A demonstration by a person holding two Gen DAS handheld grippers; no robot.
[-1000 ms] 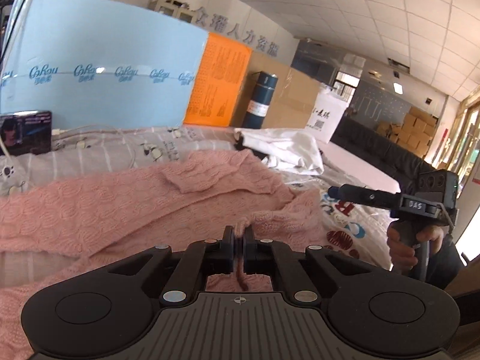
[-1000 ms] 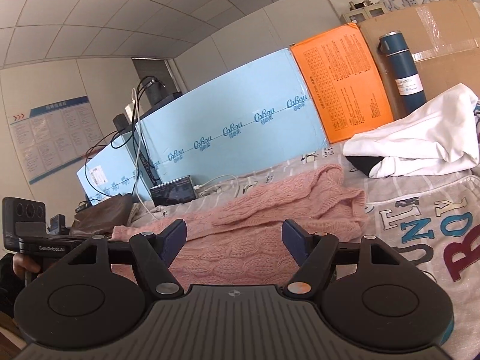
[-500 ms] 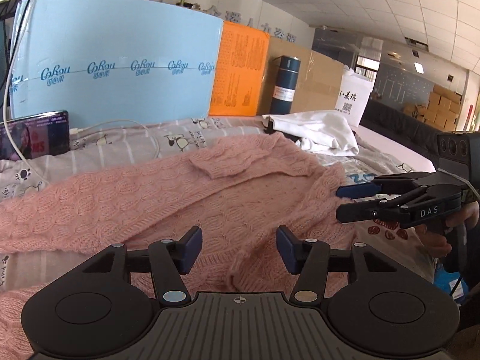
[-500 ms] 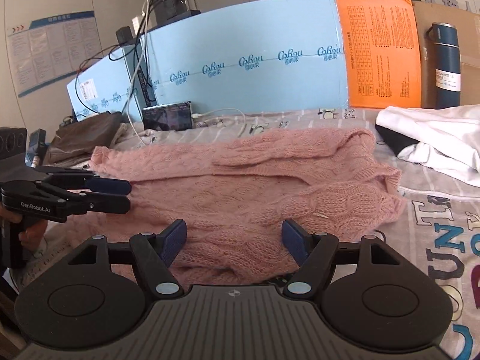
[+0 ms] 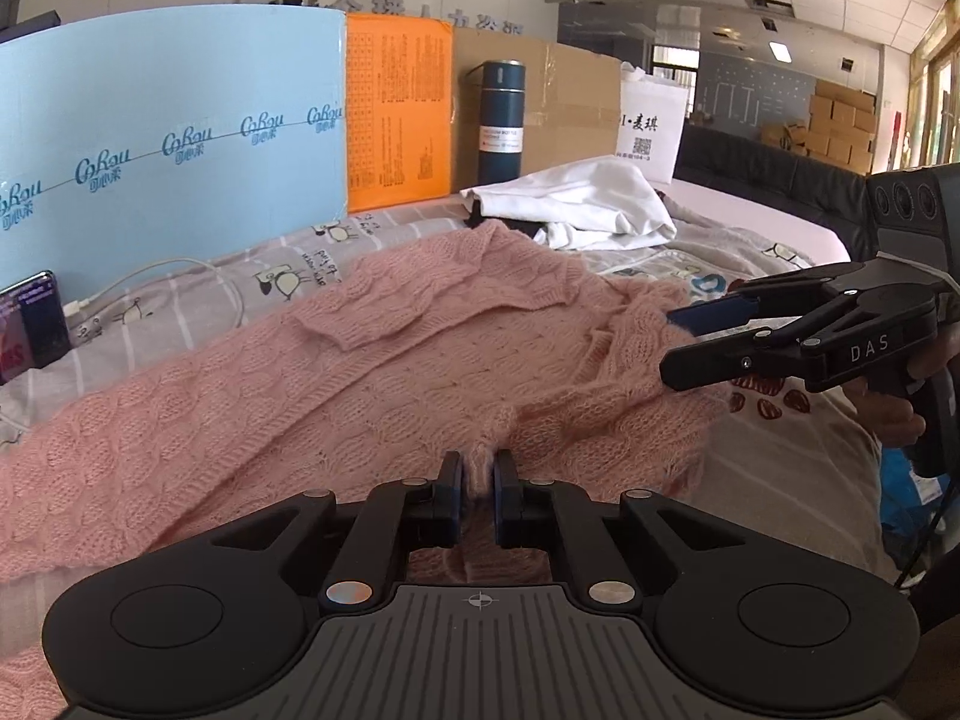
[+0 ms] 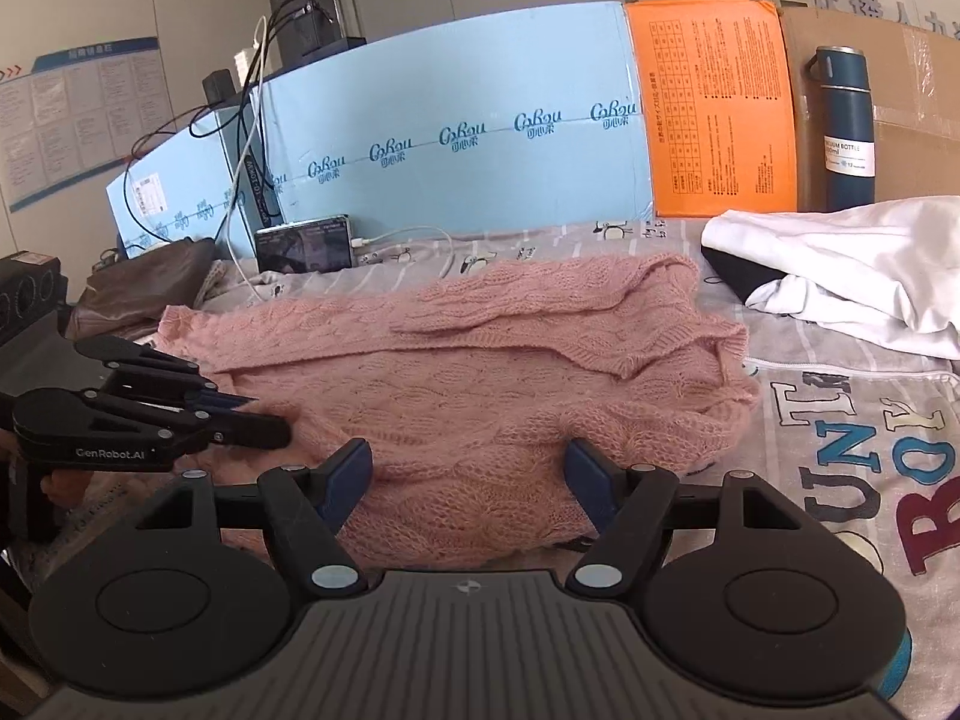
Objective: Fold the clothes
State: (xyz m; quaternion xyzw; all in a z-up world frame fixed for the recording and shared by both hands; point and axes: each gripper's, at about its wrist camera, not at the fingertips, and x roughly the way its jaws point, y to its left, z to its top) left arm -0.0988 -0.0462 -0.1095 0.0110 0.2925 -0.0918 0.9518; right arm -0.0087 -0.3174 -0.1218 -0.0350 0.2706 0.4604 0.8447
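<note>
A pink cable-knit sweater lies spread across the bed; it also shows in the right wrist view. My left gripper is shut on a pinch of the sweater's near edge. It shows at the left of the right wrist view, its tips on the knit. My right gripper is open, its fingers either side of the sweater's near right part. It also shows at the right of the left wrist view, open over the sweater's right edge.
A white garment lies at the back right, also in the right wrist view. A blue flask stands against cardboard. A phone with a cable leans on the blue board. The printed sheet covers the bed.
My left gripper was shut on the sweater, opened, and has shut again on its near edge. My right gripper stayed open and came down close over the sweater.
</note>
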